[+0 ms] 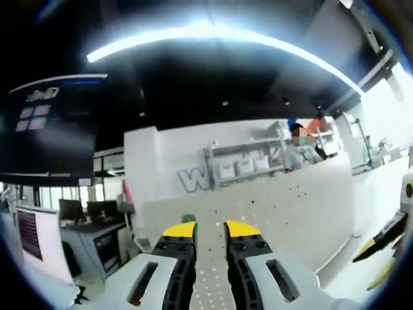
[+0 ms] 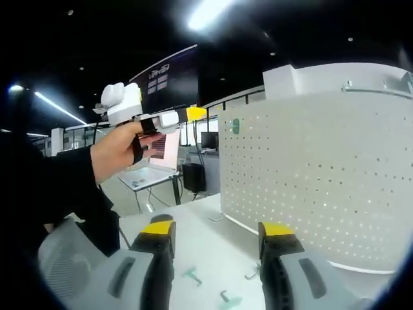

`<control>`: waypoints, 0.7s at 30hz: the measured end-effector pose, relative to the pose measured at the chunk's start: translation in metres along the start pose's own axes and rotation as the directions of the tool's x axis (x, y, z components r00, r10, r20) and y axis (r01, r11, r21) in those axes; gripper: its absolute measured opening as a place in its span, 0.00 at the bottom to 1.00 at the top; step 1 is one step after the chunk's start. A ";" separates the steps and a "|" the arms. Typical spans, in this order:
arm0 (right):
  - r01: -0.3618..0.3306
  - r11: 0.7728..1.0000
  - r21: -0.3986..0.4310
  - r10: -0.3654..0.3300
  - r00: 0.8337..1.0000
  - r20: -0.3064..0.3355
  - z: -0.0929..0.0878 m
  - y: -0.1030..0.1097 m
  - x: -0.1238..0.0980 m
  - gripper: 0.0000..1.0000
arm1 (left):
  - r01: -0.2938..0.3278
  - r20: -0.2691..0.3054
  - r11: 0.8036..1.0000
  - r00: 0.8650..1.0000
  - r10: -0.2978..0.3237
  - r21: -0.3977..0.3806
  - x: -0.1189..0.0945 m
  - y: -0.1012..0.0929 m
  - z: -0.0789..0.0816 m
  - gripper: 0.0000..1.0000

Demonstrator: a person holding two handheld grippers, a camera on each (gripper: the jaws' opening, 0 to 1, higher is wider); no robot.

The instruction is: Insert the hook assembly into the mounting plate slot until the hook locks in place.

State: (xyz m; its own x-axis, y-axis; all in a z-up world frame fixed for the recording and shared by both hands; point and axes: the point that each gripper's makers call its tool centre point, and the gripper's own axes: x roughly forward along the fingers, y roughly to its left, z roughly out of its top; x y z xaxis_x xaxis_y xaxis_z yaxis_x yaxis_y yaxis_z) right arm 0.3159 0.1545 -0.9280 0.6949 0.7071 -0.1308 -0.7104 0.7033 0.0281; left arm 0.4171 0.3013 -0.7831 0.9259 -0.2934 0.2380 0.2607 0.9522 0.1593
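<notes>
A white perforated mounting plate (image 2: pixel 322 174) stands upright on a white table (image 2: pixel 213 252). A small green hook (image 2: pixel 236 126) sits on the plate near its upper left edge. It shows again as the green hook (image 1: pixel 188 219) just past my left gripper's (image 1: pixel 210 228) yellow tips, which stand a little apart with nothing between them. A hand holds that left gripper (image 2: pixel 193 114) level with the hook, close to the plate's edge. My right gripper (image 2: pixel 218 228) is wide open above the table, where loose green hooks (image 2: pixel 191 276) lie.
The plate (image 1: pixel 284 213) runs off to the right, where my right gripper (image 1: pixel 382 244) comes in at the edge. Behind it are shelves with white bins (image 1: pixel 245 165) and a person. A desk with monitors (image 1: pixel 90 213) stands at the left. A dark sleeve (image 2: pixel 58 187) is at the left.
</notes>
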 end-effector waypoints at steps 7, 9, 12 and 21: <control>-0.011 1.000 -0.004 0.011 1.000 -0.001 0.000 0.003 0.000 0.49 | 0.003 -0.016 1.000 1.000 -0.003 -0.011 -0.018 -0.007 -0.010 0.15; -0.012 1.000 -0.005 0.012 1.000 -0.002 0.000 0.003 0.000 0.49 | 0.007 -0.025 1.000 1.000 -0.007 -0.016 -0.023 -0.009 -0.015 0.15; -0.014 1.000 -0.005 0.014 1.000 -0.002 0.000 0.003 0.000 0.49 | 0.011 -0.038 1.000 0.999 -0.012 -0.021 -0.032 -0.014 -0.022 0.15; -0.020 1.000 -0.013 0.020 1.000 -0.003 0.000 0.006 0.000 0.49 | 0.024 -0.056 0.998 0.998 -0.027 -0.052 -0.060 -0.027 -0.034 0.14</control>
State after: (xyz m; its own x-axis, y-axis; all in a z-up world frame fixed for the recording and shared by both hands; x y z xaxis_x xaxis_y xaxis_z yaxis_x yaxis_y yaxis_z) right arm 0.3113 0.1588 -0.9281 0.6800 0.7209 -0.1336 -0.7257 0.6878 0.0177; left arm 0.3634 0.2967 -0.8342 0.9324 -0.3139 0.1794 0.2971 0.9480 0.1145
